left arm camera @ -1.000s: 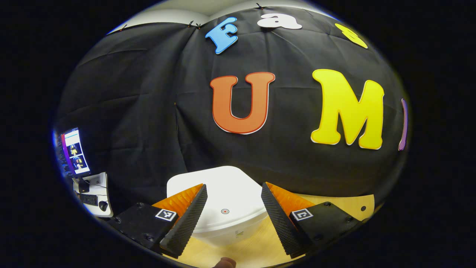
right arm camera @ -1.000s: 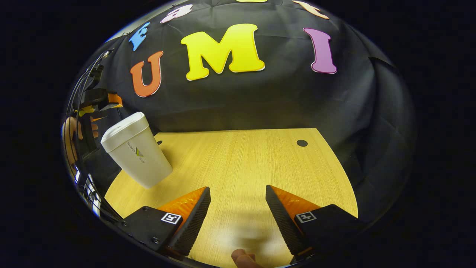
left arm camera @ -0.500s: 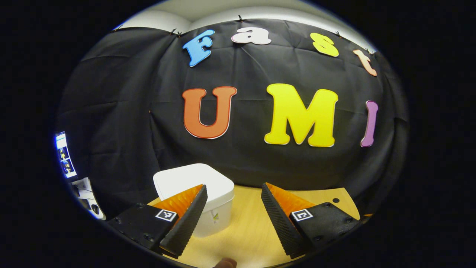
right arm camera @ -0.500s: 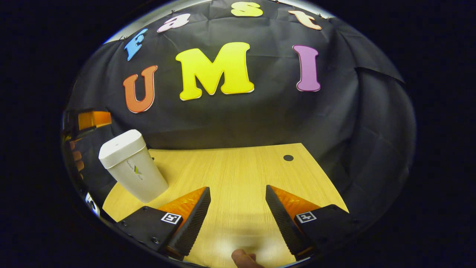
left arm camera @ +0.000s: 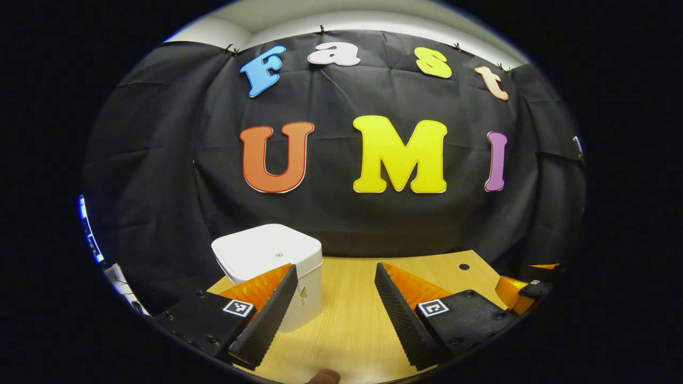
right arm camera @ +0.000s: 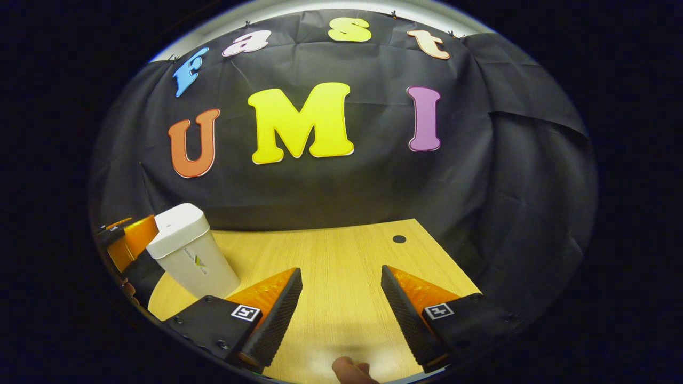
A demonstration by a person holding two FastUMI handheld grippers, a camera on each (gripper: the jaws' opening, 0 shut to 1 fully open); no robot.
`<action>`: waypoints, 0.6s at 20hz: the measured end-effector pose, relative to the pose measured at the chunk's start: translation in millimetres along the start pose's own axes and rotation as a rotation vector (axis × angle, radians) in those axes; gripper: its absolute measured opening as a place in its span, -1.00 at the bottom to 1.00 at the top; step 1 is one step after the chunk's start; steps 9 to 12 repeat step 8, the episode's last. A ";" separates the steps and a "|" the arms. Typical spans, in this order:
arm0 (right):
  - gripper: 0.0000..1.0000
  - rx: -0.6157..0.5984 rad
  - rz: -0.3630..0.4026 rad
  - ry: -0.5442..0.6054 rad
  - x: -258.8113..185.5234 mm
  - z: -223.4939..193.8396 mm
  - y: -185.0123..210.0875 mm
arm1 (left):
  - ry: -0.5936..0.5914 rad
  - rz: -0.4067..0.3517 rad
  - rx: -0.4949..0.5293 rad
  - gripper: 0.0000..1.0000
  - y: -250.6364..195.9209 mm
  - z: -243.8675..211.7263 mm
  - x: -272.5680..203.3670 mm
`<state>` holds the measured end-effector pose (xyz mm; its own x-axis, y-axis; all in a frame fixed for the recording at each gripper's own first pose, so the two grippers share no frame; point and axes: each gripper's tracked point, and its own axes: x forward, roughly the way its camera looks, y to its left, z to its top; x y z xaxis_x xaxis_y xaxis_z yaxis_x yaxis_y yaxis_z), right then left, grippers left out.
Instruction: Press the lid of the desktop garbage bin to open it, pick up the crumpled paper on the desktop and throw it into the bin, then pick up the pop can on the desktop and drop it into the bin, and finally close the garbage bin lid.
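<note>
The white garbage bin (left arm camera: 277,277) stands upright on the wooden desktop (left arm camera: 347,314) with its lid (left arm camera: 265,248) down. In the left gripper view the bin is left of centre, and my left gripper (left arm camera: 333,306) is open, its left finger overlapping the bin's lower front. At the far right edge of that view is the right gripper (left arm camera: 525,290). In the right gripper view the bin (right arm camera: 189,256) is at the far left with the left gripper (right arm camera: 128,242) beside it. My right gripper (right arm camera: 341,312) is open over bare desktop (right arm camera: 341,256), holding nothing.
The black cloth wall closes the desk at the back and on both sides. A small round hole (right arm camera: 399,239) sits near the desk's far right corner. A fingertip (right arm camera: 349,369) shows at the bottom between the right gripper's fingers.
My left gripper has drawn back from just over the bin's lid, so the bin is now smaller and further left. The right gripper has also pulled back a little. The lid stays down.
</note>
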<state>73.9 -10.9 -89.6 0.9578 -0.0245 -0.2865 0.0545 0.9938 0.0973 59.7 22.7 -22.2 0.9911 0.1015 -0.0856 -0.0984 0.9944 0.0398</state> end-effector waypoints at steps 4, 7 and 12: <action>0.90 -0.002 0.000 -0.019 -6.3 1.3 10.7 | 0.005 -0.017 0.015 0.92 1.4 -7.1 0.7; 0.90 -0.005 0.012 -0.025 -10.8 2.7 17.6 | 0.007 -0.026 0.002 0.92 1.9 -8.5 -0.4; 0.90 -0.005 0.018 -0.033 -12.9 4.3 19.1 | 0.005 -0.031 0.004 0.92 1.1 -10.1 -0.4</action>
